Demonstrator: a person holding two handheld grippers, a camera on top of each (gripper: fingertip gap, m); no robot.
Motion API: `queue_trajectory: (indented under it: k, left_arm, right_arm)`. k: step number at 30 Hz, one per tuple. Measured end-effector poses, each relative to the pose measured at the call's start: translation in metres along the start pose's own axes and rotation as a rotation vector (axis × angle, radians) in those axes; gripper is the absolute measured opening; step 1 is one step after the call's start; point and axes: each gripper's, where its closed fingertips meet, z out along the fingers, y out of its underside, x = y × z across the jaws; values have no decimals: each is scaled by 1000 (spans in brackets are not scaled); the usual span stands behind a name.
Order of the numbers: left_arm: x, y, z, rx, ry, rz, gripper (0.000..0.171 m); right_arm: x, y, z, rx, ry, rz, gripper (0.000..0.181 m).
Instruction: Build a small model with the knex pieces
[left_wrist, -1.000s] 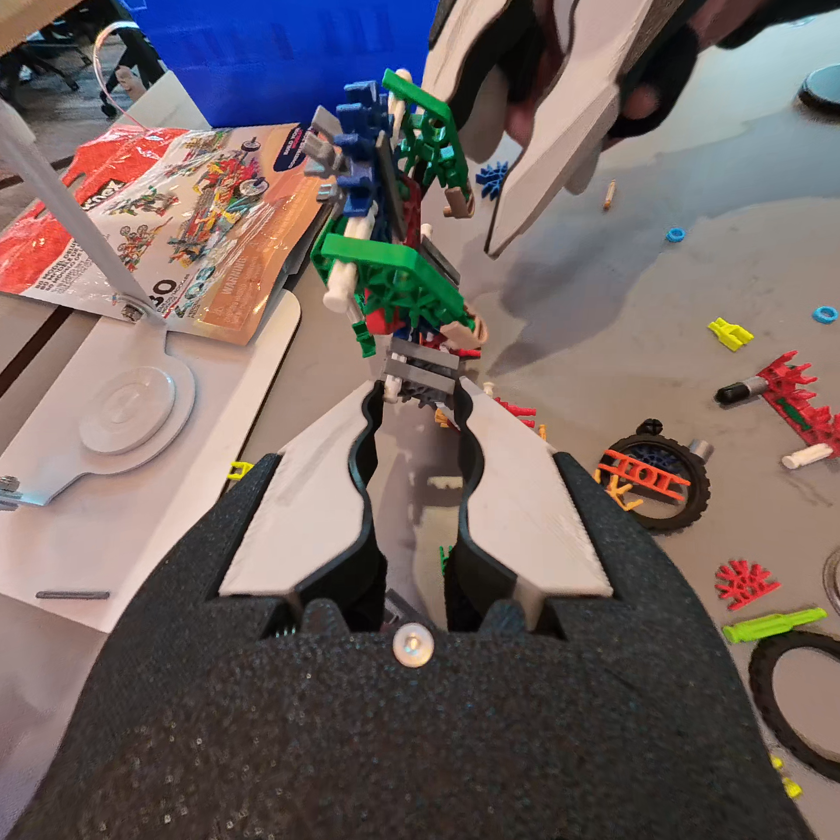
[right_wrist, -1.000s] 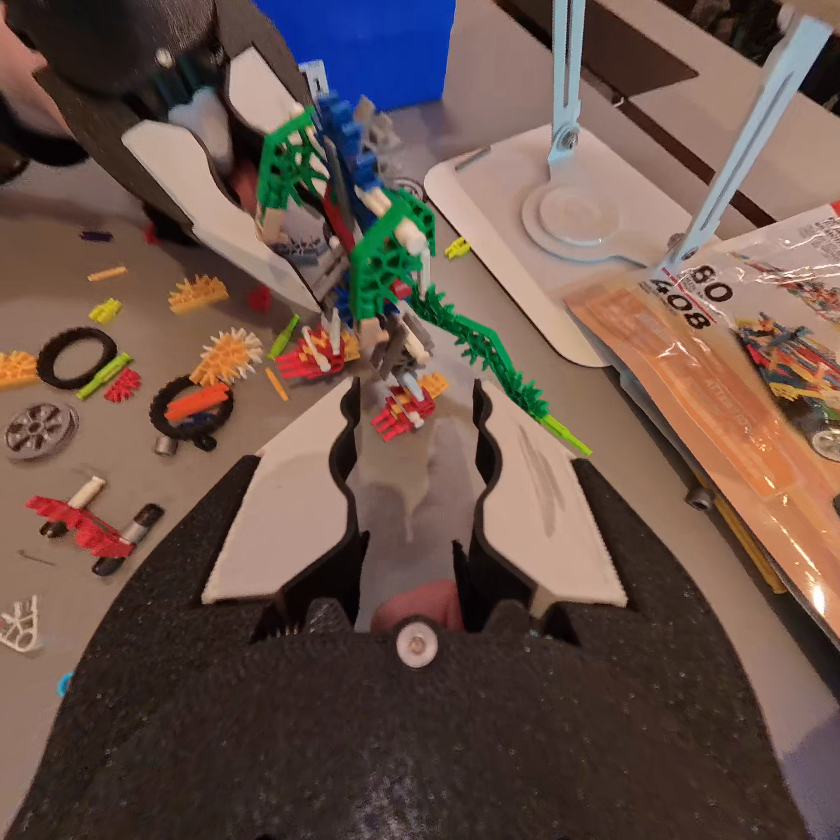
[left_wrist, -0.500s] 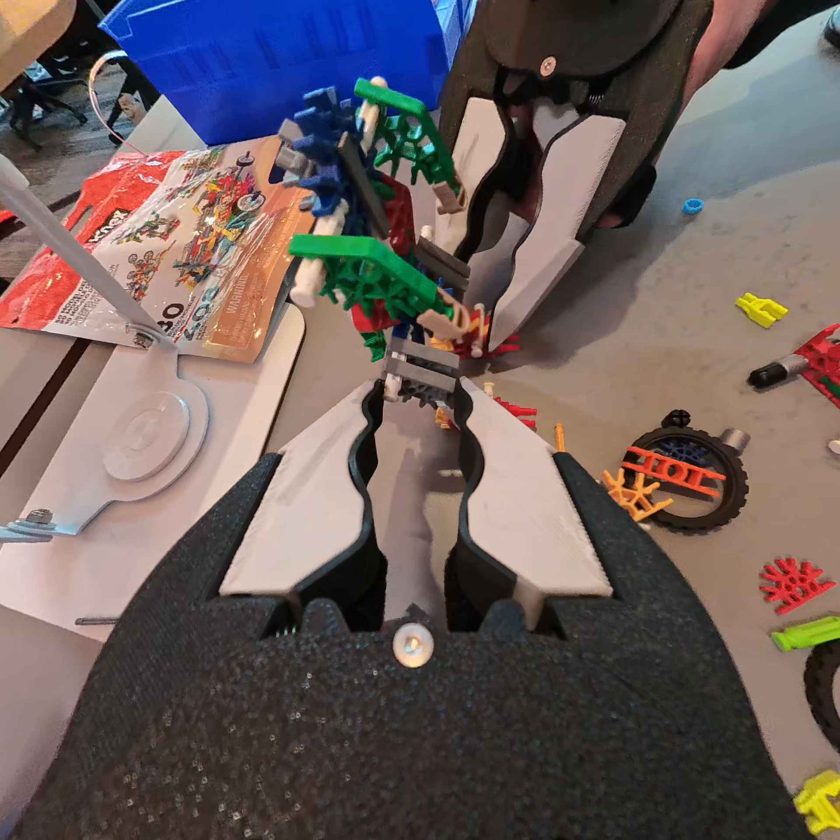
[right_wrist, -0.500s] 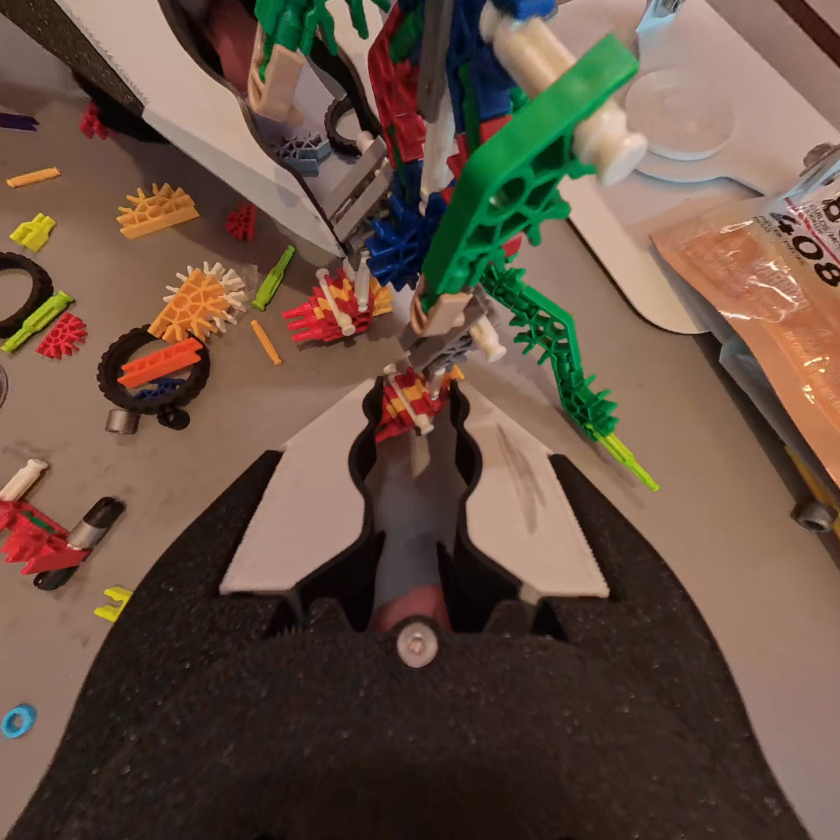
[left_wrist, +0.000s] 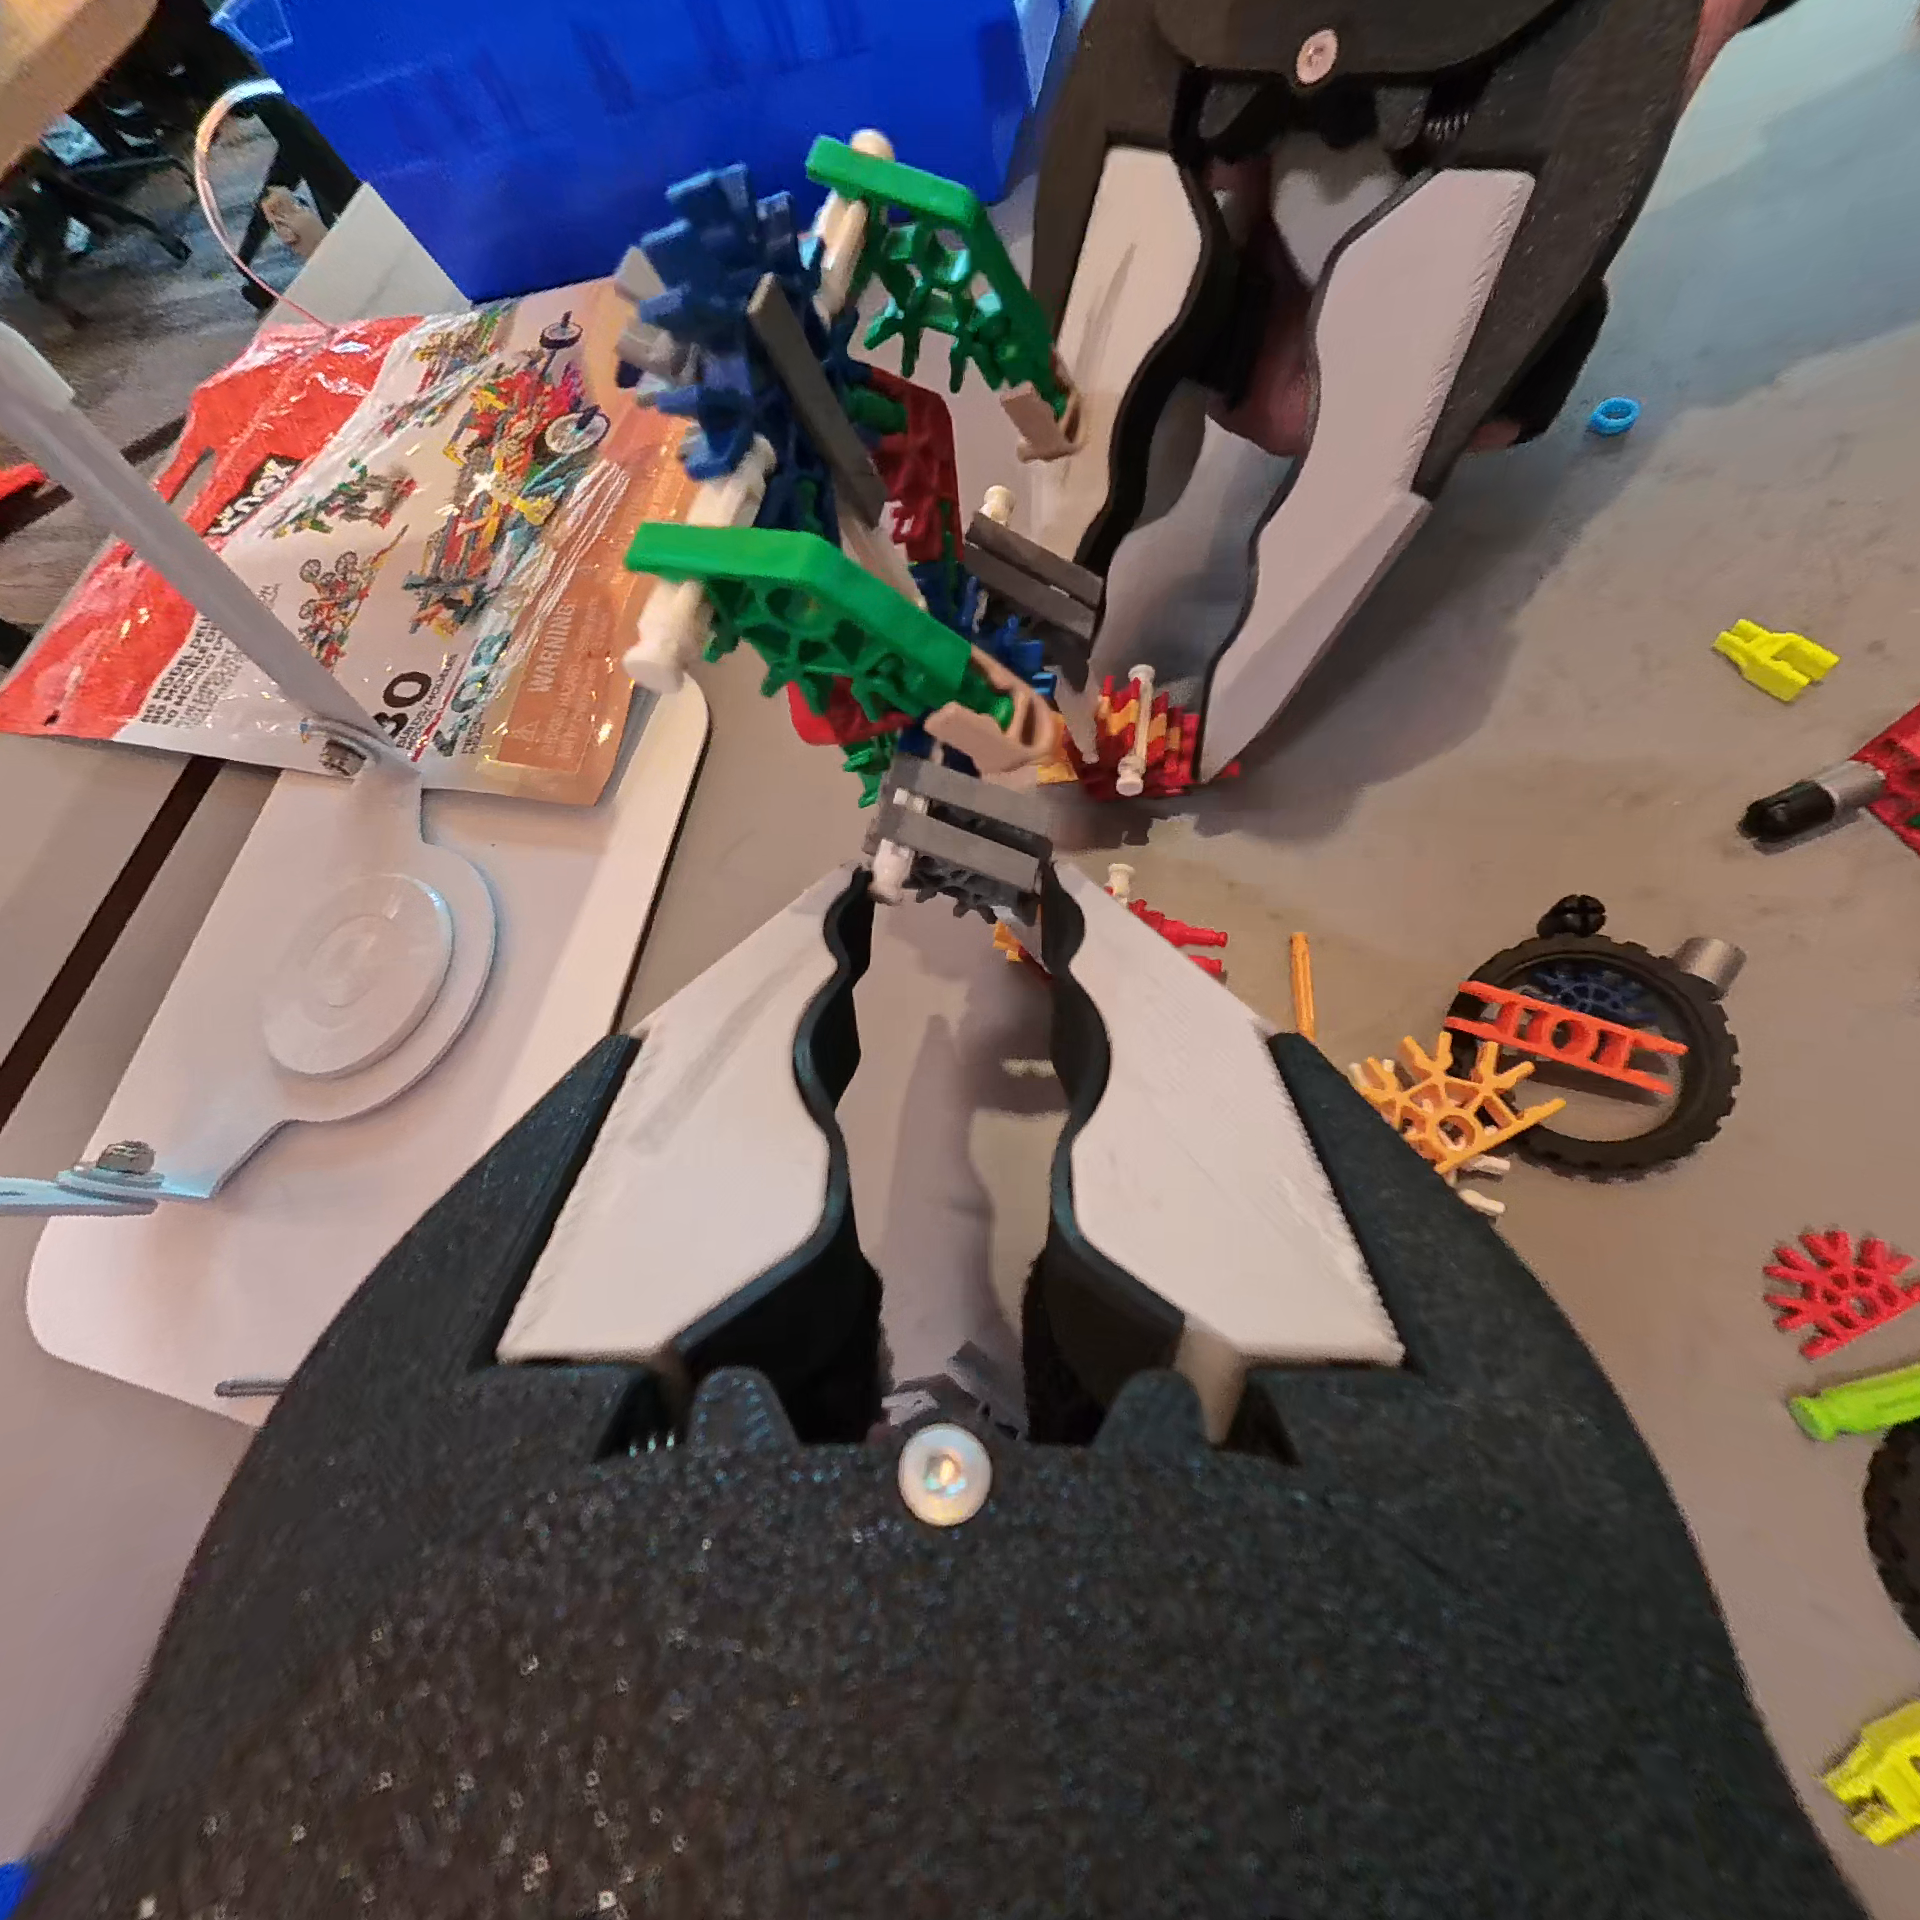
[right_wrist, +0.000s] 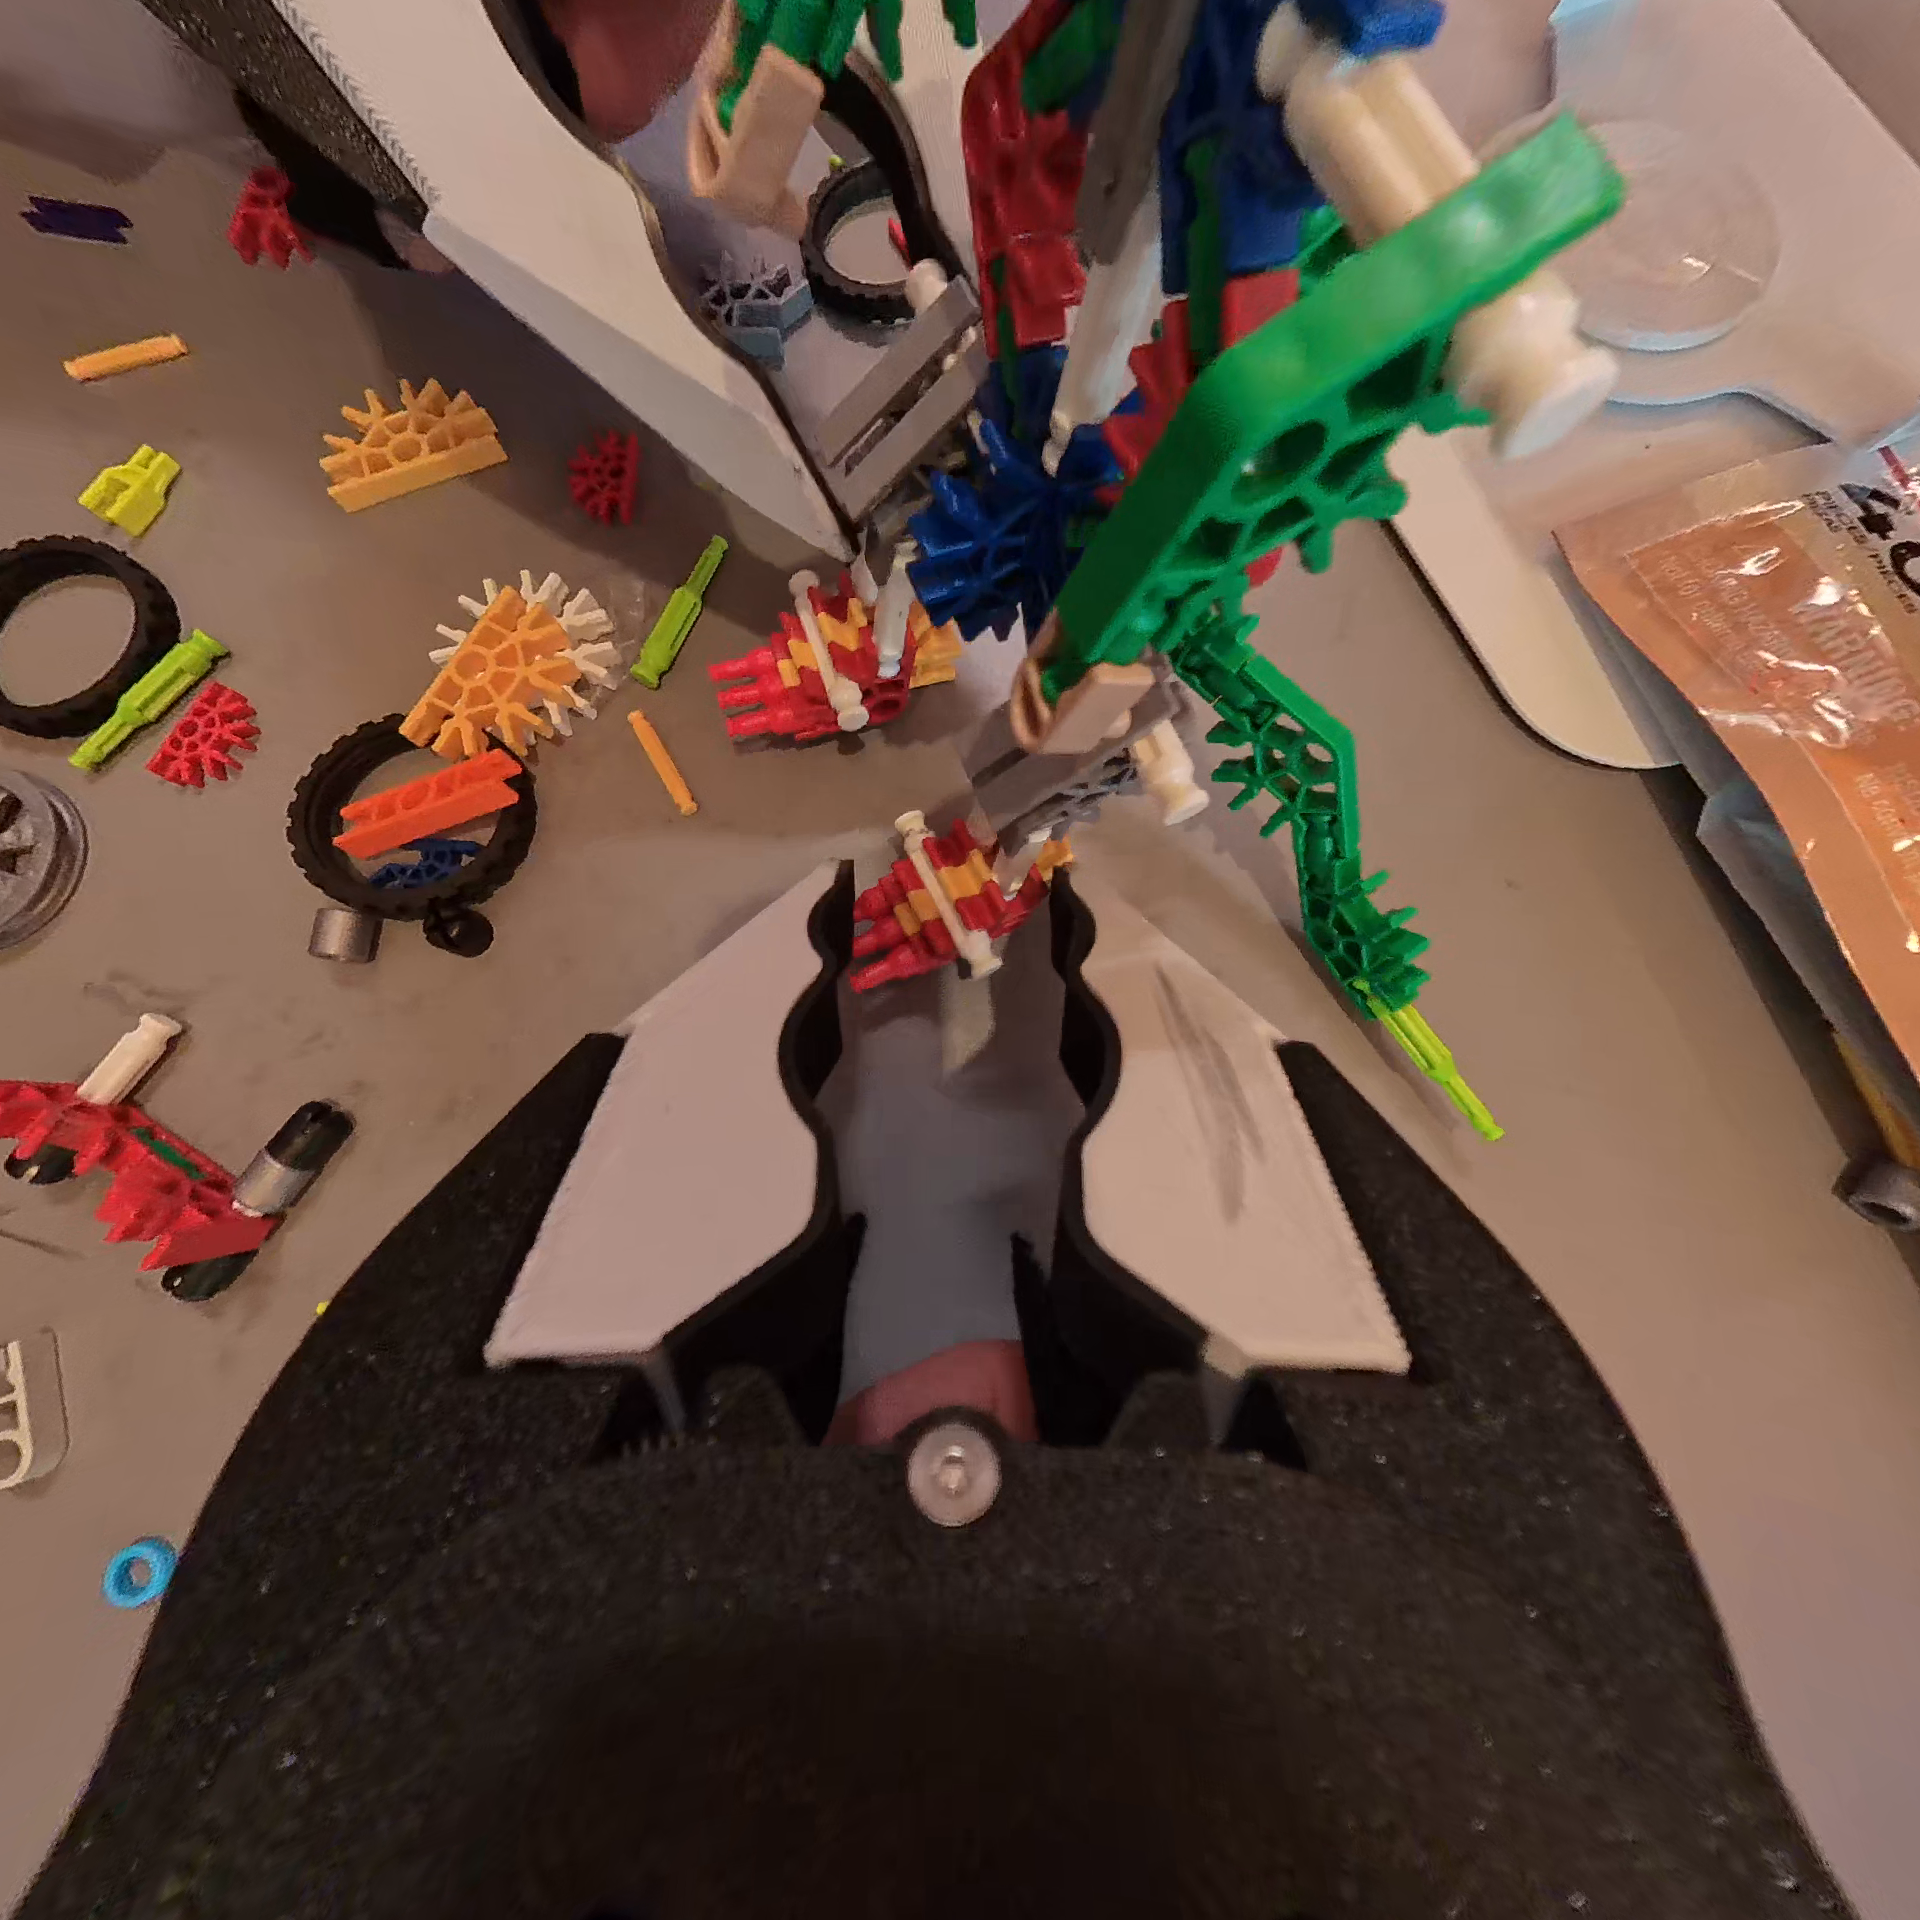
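Note:
A construction-toy model (left_wrist: 831, 520) of green, blue, red and grey pieces stands tilted above the grey table (left_wrist: 1558, 520). My left gripper (left_wrist: 956, 894) is shut on a grey block (left_wrist: 961, 842) at the model's lower end. My right gripper (right_wrist: 951, 899) is shut on a red-and-yellow foot piece (right_wrist: 935, 914) under the model; it also shows coming down from the top right in the left wrist view (left_wrist: 1148, 717). A second red-and-yellow foot (right_wrist: 831, 675) lies by the left gripper's finger (right_wrist: 623, 312). The model's green tail (right_wrist: 1320, 862) trails to the right.
A blue bin (left_wrist: 623, 125) stands behind. A printed toy bag (left_wrist: 416, 540) and a white stand base (left_wrist: 343, 987) lie to the left. Loose pieces lie scattered on the table: a tyre with an orange piece (left_wrist: 1600, 1070), another tyre (right_wrist: 62, 644), an orange connector (right_wrist: 509, 675), a red assembly (right_wrist: 135, 1174). Both grippers' tips are roughly 8 centimetres from the orange connector (right_wrist: 509, 675). My left wrist view (left_wrist: 1416, 1100) looks at it from another angle.
My right gripper came down from above, narrowed and closed on the red-and-yellow foot. My left gripper kept its hold on the grey block; the model tilted slightly.

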Motion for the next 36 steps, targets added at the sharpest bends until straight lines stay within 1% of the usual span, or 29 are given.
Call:
queue_trajectory:
  k: [4, 8, 16, 20, 26, 29, 31, 33, 36]
  left_arm:
    - [4, 5, 1, -27, 25, -6, 33]
    - [4, 8, 1, -38, 27, -7, 36]
    - [0, 5, -6, -26, 36, -26, 39]
    - [-1, 2, -11, -24, 47, -31, 40]
    - [-3, -15, -25, 26, 38, -26, 54]
    - [-11, -20, -31, 20, -62, 74, 63]
    - [-16, -30, -36, 50, -154, 178, 67]
    - [-14, -36, -37, 45, -222, 309, 71]
    - [-10, -41, -34, 45, -311, 478, 71]
  right_arm:
    - [2, -3, -3, 10, 14, -16, 34]
    - [-1, 3, -1, -17, 8, -41, 36]
    - [3, 2, -8, -10, 10, -59, 37]
    - [4, 0, -14, -4, 13, -77, 37]
    - [7, -9, -34, 42, -4, -99, 37]
    - [10, -17, -42, 82, 17, -112, 37]
    - [10, -26, -46, 125, 29, -120, 42]
    - [9, -35, -49, 164, 42, -135, 45]
    - [10, -41, -49, 189, 77, -146, 45]
